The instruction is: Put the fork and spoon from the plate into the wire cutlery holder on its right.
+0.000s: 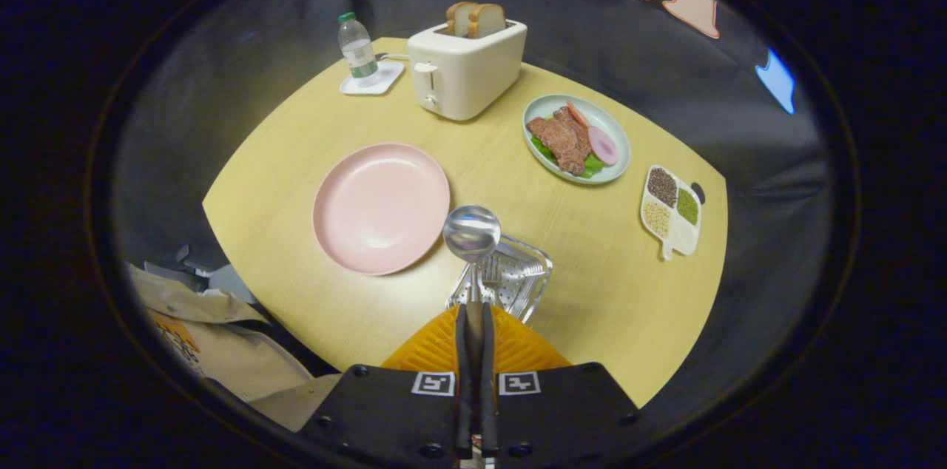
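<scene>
so the pink plate (381, 207) on the left lies bare. right of it, the gripper (474, 317) has its fingers narrowed onto the spoon (472, 234) handle, bowl up, over the wire cutlery holder (518, 280), where the fork (490, 273) already sits. next, i judge: lower, then release. no readable labels.

gripper (473, 310) fingers clamped on spoon (472, 234) handle
</scene>
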